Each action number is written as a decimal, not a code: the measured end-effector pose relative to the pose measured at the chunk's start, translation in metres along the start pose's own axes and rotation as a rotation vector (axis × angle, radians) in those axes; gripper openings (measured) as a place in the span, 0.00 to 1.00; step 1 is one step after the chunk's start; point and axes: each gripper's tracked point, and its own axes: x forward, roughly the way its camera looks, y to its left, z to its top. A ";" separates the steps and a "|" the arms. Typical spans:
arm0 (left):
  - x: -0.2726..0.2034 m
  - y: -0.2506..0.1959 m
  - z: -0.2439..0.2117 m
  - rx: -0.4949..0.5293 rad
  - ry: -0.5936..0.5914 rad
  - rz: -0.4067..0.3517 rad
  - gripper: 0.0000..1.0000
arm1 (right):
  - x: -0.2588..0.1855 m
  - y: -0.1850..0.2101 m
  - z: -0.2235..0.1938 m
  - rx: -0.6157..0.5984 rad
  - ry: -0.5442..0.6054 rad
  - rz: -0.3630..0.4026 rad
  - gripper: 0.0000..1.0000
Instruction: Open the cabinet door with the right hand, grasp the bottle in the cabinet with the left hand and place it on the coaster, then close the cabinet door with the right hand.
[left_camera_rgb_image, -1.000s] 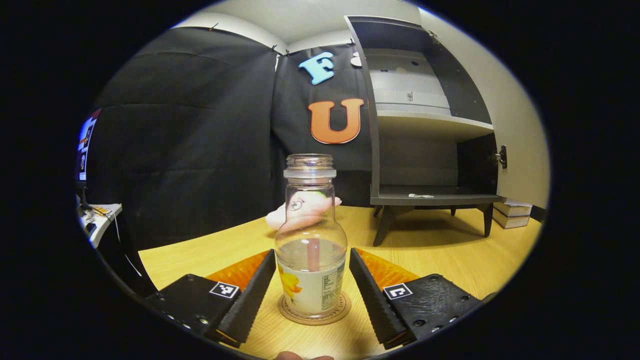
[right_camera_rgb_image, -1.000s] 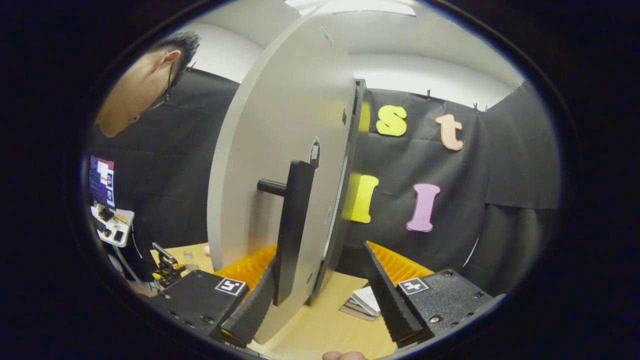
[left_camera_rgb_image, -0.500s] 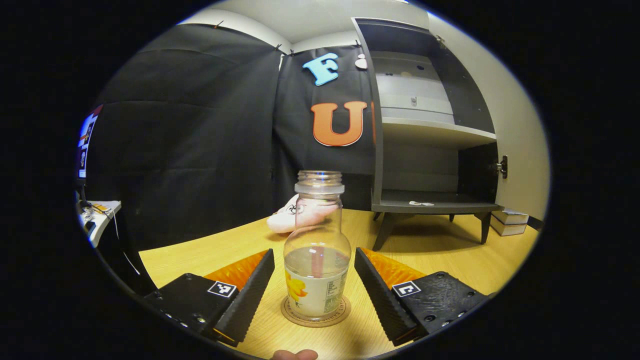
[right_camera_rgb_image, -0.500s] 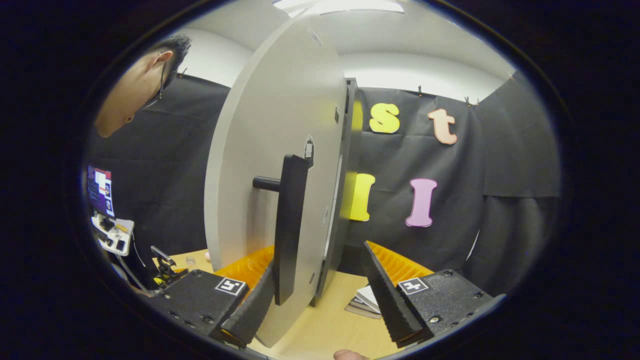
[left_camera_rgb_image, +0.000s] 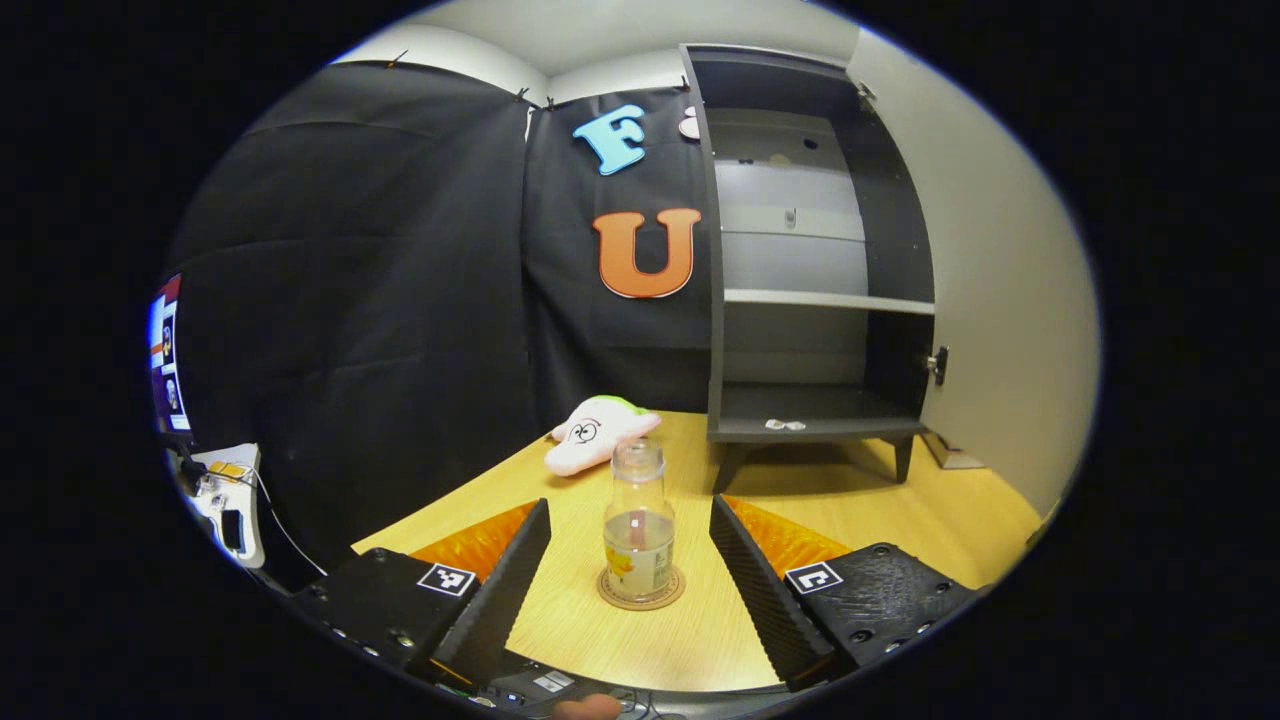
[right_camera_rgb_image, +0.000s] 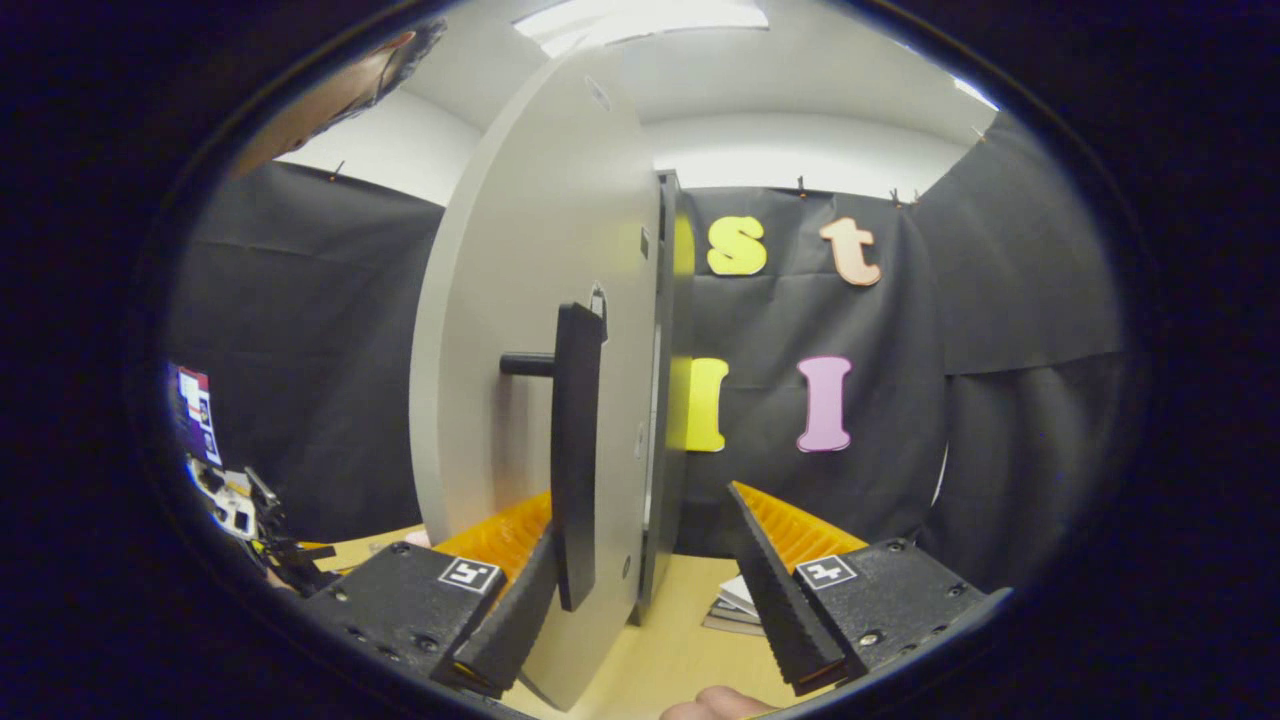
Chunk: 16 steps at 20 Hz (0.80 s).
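A clear, capless bottle (left_camera_rgb_image: 639, 520) with a little liquid and a yellow-printed label stands upright on a round brown coaster (left_camera_rgb_image: 641, 590) on the wooden table. My left gripper (left_camera_rgb_image: 630, 575) is open, drawn back from the bottle, fingers well apart on either side of it. Behind stands the dark cabinet (left_camera_rgb_image: 800, 260), its shelves bare, its grey door (left_camera_rgb_image: 990, 300) swung wide to the right. In the right gripper view the grey door (right_camera_rgb_image: 520, 380) stands edge-on with its black bar handle (right_camera_rgb_image: 577, 450) between my right gripper's (right_camera_rgb_image: 645, 590) open fingers, close to the left finger (right_camera_rgb_image: 510, 620).
A pink and white plush toy (left_camera_rgb_image: 595, 432) lies on the table (left_camera_rgb_image: 930, 520) left of the cabinet. A small white scrap (left_camera_rgb_image: 782, 425) sits on the cabinet's bottom shelf. Books (right_camera_rgb_image: 735, 605) lie past the door's edge. A side stand with devices (left_camera_rgb_image: 225, 490) is at far left.
My left gripper has pulled back and up from the bottle, which stays on the coaster and looks much smaller. The right gripper has shifted slightly at the door handle; the person's head has left view.
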 end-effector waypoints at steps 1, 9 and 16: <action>-0.001 0.002 0.022 -0.005 -0.016 -0.001 0.96 | 0.001 0.002 0.000 0.008 -0.016 -0.007 0.88; 0.012 -0.009 0.140 0.007 -0.127 -0.096 0.96 | 0.015 0.063 -0.001 0.101 -0.039 0.029 0.93; 0.043 -0.011 0.150 -0.026 -0.119 -0.193 0.95 | 0.032 0.114 0.002 0.048 -0.021 -0.023 0.92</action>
